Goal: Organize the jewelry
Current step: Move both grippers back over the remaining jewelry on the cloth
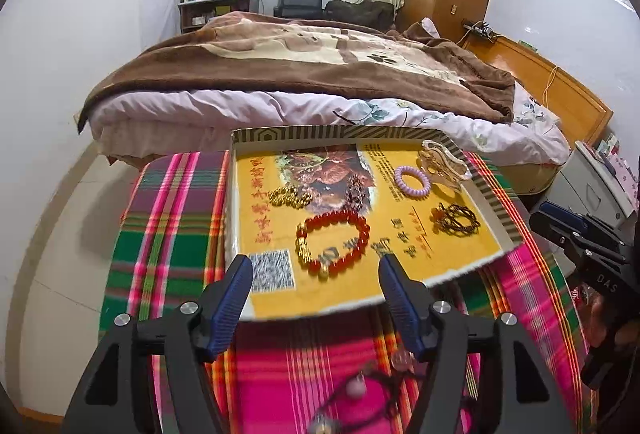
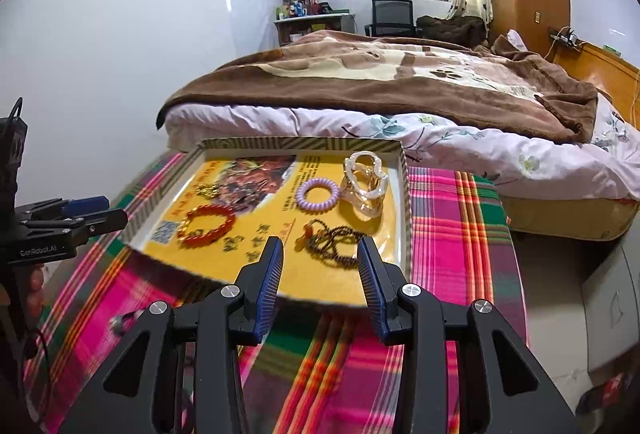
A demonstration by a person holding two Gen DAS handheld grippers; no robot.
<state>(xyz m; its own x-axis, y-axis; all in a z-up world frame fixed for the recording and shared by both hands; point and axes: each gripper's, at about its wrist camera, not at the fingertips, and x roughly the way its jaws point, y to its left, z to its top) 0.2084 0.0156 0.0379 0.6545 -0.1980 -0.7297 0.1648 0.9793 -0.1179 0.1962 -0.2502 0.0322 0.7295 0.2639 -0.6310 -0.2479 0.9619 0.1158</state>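
A shallow yellow box lid (image 1: 508,230) (image 2: 403,193) lies on a plaid cloth. In it lie a red bead bracelet (image 1: 333,238) (image 2: 206,224), a gold bracelet (image 1: 290,197), a purple coil hair tie (image 1: 412,181) (image 2: 318,195), a clear hair claw (image 1: 444,165) (image 2: 366,177) and a dark bead bracelet (image 1: 456,220) (image 2: 334,244). My left gripper (image 1: 316,270) is open and empty above the lid's near edge, before the red bracelet. My right gripper (image 2: 320,254) is open and empty, near the dark bead bracelet. A dark cord necklace with pale beads (image 1: 360,390) lies on the cloth below the left gripper.
The plaid cloth (image 1: 172,234) (image 2: 452,234) covers a small table beside a bed (image 1: 304,73) (image 2: 400,85). A grey cabinet (image 1: 592,189) stands to the right. The right gripper shows in the left wrist view (image 1: 580,234), and the left gripper in the right wrist view (image 2: 68,222).
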